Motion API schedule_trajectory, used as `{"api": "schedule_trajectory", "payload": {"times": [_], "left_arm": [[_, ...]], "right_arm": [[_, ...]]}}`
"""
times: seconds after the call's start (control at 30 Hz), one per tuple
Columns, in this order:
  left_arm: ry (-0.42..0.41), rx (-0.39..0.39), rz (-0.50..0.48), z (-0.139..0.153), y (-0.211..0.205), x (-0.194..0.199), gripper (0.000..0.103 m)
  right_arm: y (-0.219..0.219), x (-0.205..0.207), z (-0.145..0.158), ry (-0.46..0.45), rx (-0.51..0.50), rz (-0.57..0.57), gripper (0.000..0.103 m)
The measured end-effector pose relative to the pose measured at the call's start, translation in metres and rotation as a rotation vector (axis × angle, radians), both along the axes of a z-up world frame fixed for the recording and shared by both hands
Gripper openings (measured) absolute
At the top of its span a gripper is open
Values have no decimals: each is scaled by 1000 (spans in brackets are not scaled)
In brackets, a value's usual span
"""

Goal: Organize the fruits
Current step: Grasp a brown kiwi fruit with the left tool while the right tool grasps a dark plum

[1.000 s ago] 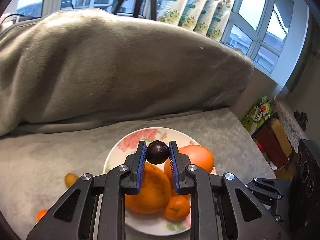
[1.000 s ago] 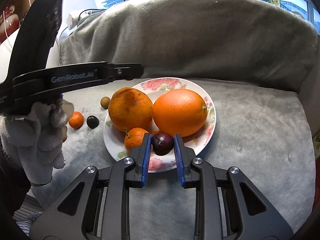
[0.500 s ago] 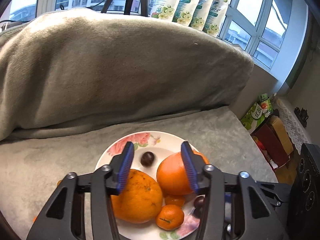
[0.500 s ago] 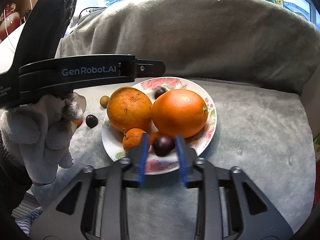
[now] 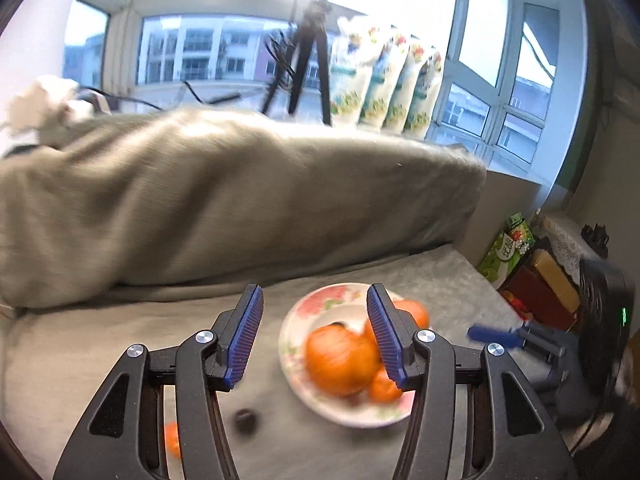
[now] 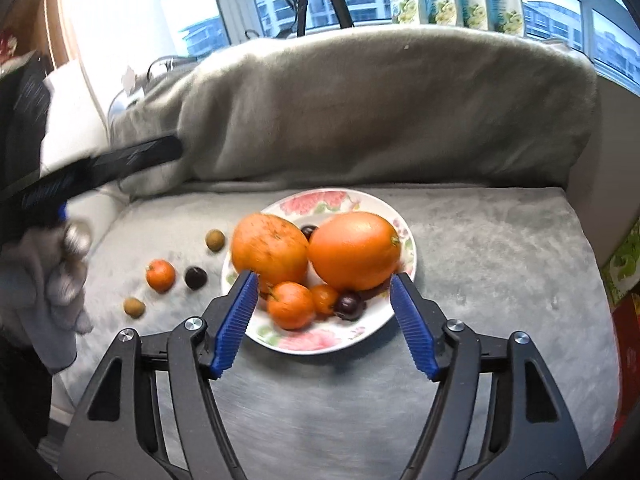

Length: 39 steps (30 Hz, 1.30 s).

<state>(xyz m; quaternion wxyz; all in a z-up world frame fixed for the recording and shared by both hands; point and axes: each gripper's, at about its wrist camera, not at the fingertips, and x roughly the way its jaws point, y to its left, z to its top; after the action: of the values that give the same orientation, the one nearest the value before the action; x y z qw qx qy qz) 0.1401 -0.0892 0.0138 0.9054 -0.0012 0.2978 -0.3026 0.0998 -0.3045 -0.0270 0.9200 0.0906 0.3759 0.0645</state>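
Note:
A floral plate on the grey cushion holds two big oranges, two small mandarins and two dark plums. The plate also shows in the left wrist view, blurred. My right gripper is open and empty, raised in front of the plate. My left gripper is open and empty, above the cushion left of the plate. Loose on the cushion lie a mandarin, a dark plum and two small brown fruits.
A grey blanket-covered backrest rises behind the plate. Boxes stand on the floor to the right of the cushion. White packets line the window sill. The gloved hand holding the left gripper is at the far left.
Both grippers let go of their plums, which now lie on the plate, and opened wide. Both pulled back and up; the left one swung left, away from the plate.

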Motion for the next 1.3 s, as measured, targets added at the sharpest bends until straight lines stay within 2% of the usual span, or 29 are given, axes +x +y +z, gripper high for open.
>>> {"api": "schedule_trajectory", "payload": {"times": [0.13, 0.27, 0.47, 0.6, 0.77, 0.9, 1.03, 1.1, 1.3], "left_arm": [[-11, 25, 15, -2, 40, -16, 53], [-34, 60, 85, -5, 73, -30, 53], [29, 22, 220, -27, 118, -43, 53], [110, -3, 305, -50, 138, -53, 53], [182, -10, 348, -79, 145, -64, 53], [189, 3, 344, -89, 139, -67, 52], [211, 15, 321, -98, 132, -67, 41], [221, 26, 307, -103, 129, -67, 38], [251, 27, 288, -113, 125, -63, 31]], "right_arm": [[20, 4, 5, -19, 26, -12, 71], [43, 8, 4, -23, 59, 13, 71], [70, 12, 5, -31, 65, 96, 71], [80, 11, 5, -31, 43, 162, 71], [85, 11, 2, -15, 37, 204, 71], [95, 15, -2, -3, 8, 246, 71], [106, 25, -9, 22, -23, 283, 71], [113, 31, -13, 34, -37, 309, 63], [135, 48, -30, 84, -66, 376, 49]]}}
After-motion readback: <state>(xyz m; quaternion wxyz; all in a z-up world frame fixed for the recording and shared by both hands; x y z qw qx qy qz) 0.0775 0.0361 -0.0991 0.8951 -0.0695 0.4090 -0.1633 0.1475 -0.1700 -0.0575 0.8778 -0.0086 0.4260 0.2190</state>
